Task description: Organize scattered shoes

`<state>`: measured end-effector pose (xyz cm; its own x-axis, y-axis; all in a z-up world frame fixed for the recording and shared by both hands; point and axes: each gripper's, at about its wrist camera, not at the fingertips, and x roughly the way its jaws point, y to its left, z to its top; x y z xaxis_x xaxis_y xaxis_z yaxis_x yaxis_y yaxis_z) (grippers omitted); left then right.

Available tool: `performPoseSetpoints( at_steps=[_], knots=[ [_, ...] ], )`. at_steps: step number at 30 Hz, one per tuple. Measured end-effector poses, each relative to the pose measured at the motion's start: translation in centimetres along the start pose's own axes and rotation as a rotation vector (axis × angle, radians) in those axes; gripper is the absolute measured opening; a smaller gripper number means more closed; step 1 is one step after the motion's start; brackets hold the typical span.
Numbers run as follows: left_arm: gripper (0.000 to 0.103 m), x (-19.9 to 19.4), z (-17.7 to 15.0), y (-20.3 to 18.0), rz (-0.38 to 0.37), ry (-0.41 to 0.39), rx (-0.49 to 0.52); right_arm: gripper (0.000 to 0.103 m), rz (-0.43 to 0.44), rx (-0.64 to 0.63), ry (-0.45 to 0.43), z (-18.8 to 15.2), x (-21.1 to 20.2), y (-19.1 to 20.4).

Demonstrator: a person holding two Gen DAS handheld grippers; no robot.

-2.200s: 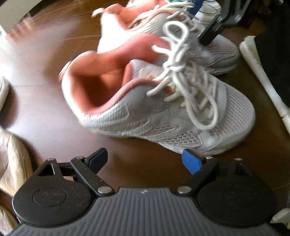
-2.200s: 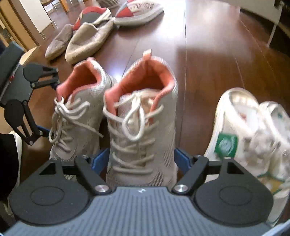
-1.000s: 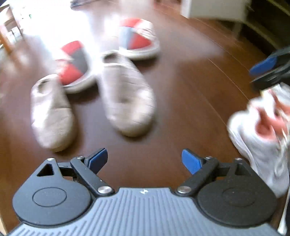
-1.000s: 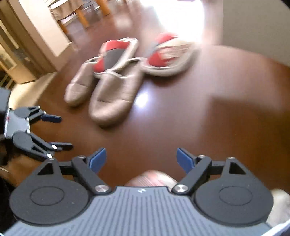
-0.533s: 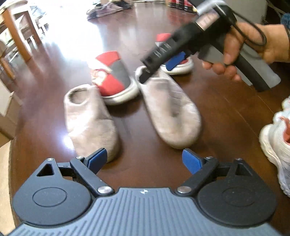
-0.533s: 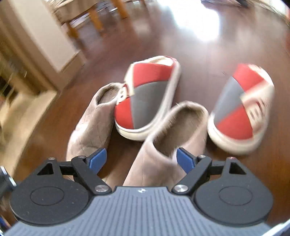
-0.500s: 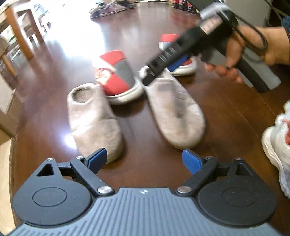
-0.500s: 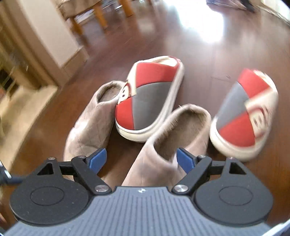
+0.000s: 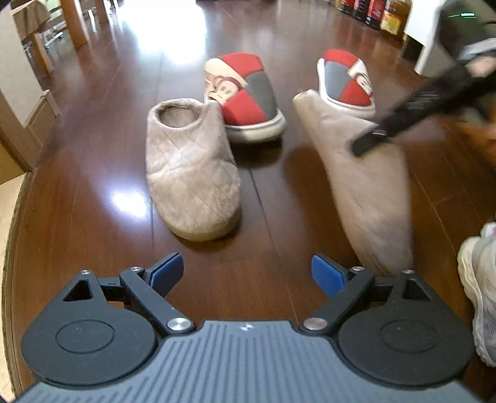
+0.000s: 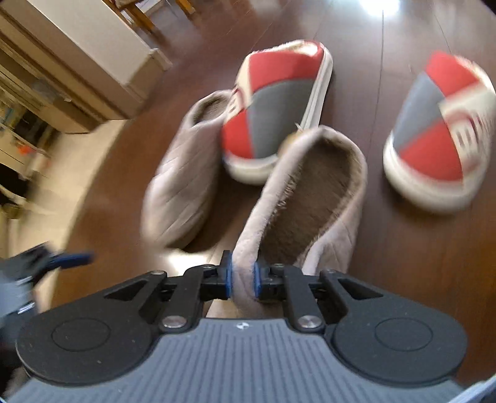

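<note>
My right gripper (image 10: 241,277) is shut on the rim of a beige quilted slipper (image 10: 310,192), and that slipper (image 9: 362,183) looks tilted off the floor in the left wrist view. The second beige slipper (image 9: 189,167) lies flat to its left, also in the right wrist view (image 10: 183,183). Two red-and-grey slippers (image 9: 245,93) (image 9: 344,77) lie behind them. My left gripper (image 9: 248,272) is open and empty, low over the floor in front of the beige slippers.
A white mesh sneaker (image 9: 480,288) lies at the right edge. Dark wooden floor (image 9: 93,155) all around. Table legs (image 9: 73,21) stand far left, bottles (image 9: 375,14) far right, and a beige wall base (image 10: 93,62) lies to the left.
My right gripper has come down and closed on the rim of the right beige slipper, which now tilts up. My left gripper has moved closer to the beige slippers, still open.
</note>
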<state>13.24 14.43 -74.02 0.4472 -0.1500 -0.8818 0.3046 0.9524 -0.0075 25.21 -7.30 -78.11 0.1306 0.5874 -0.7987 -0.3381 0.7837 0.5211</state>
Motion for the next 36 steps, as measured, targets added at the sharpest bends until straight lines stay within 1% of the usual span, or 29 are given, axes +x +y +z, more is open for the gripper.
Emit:
performPoseSetpoints(
  at_steps=[1, 3, 5, 7, 8, 9, 10, 11, 12, 13, 14, 17, 18, 19, 20, 22, 23, 24, 26, 29, 32, 34, 36],
  knots=[
    [0.092, -0.2, -0.2, -0.5, -0.007, 0.003, 0.013, 0.011, 0.008, -0.001, 0.018, -1.7, -1.2, 0.6],
    [0.092, -0.3, -0.5, -1.5, -0.023, 0.01, 0.033, 0.011, 0.023, -0.016, 0.053, -4.0, -2.3, 1.9],
    [0.092, -0.4, -1.0, -2.7, -0.038, 0.022, 0.059, 0.013, 0.038, -0.047, 0.145, -7.7, -2.5, 3.5],
    [0.092, -0.4, -1.4, -4.1, -0.052, 0.038, 0.09, 0.023, 0.04, -0.08, 0.233, -10.6, -1.6, 4.0],
    [0.092, -0.4, -1.8, -5.0, -0.053, 0.047, 0.112, 0.028, 0.025, -0.122, 0.259, -11.8, -1.2, 4.2],
    [0.092, -0.5, -2.1, -5.6, -0.056, 0.047, 0.125, 0.039, 0.006, -0.164, 0.271, -12.8, -1.0, 4.4],
    [0.092, -0.6, -2.3, -6.2, -0.059, 0.047, 0.138, 0.047, 0.014, -0.204, 0.267, -13.5, -1.1, 4.6],
    [0.092, -0.9, -2.7, -7.0, -0.069, 0.051, 0.157, 0.068, 0.031, -0.249, 0.264, -14.3, -1.2, 4.9],
    [0.092, -1.2, -3.0, -7.5, -0.072, 0.052, 0.164, 0.084, 0.053, -0.285, 0.263, -14.9, -1.3, 5.1],
    [0.092, -1.3, -3.1, -7.8, -0.072, 0.051, 0.168, 0.087, 0.075, -0.328, 0.258, -15.6, -1.5, 5.4],
    [0.092, -1.4, -3.3, -8.1, -0.072, 0.049, 0.171, 0.088, 0.087, -0.361, 0.252, -16.2, -1.6, 5.7],
    [0.092, -1.4, -3.4, -8.8, -0.074, 0.056, 0.167, 0.088, 0.051, -0.46, 0.204, -17.5, -0.9, 6.4],
    [0.092, -1.5, -3.4, -9.1, -0.074, 0.053, 0.167, 0.079, 0.043, -0.487, 0.199, -17.9, -0.4, 6.6],
    [0.092, -1.5, -3.3, -9.2, -0.074, 0.052, 0.167, 0.062, 0.054, -0.499, 0.219, -18.4, 0.3, 6.4],
    [0.092, -1.6, -3.2, -9.6, -0.074, 0.048, 0.168, 0.034, 0.066, -0.5, 0.246, -18.7, 0.9, 6.2],
    [0.092, -1.8, -3.2, -9.9, -0.079, 0.044, 0.175, 0.03, 0.042, -0.481, 0.292, -19.2, 1.2, 5.8],
    [0.092, -1.8, -3.2, -10.0, -0.08, 0.041, 0.179, 0.027, 0.034, -0.466, 0.31, -19.2, 1.2, 5.4],
    [0.092, -1.8, -3.2, -10.1, -0.08, 0.04, 0.182, 0.025, 0.037, -0.447, 0.323, -19.2, 1.0, 4.8],
    [0.092, -1.8, -3.2, -10.3, -0.082, 0.04, 0.181, 0.024, 0.034, -0.423, 0.348, -19.4, 0.4, 4.0],
    [0.092, -1.7, -3.2, -10.6, -0.095, 0.043, 0.178, 0.024, 0.028, -0.506, 0.383, -21.0, -0.2, 4.1],
    [0.092, -1.7, -3.1, -10.6, -0.09, 0.039, 0.178, 0.024, 0.065, -0.532, 0.401, -21.8, -0.4, 4.4],
    [0.092, -1.7, -3.1, -10.4, -0.08, 0.034, 0.173, 0.024, 0.069, -0.555, 0.417, -22.2, -0.4, 4.8],
    [0.092, -1.6, -3.0, -10.2, -0.071, 0.029, 0.168, 0.024, 0.067, -0.551, 0.424, -22.3, -0.5, 5.0]
  ],
)
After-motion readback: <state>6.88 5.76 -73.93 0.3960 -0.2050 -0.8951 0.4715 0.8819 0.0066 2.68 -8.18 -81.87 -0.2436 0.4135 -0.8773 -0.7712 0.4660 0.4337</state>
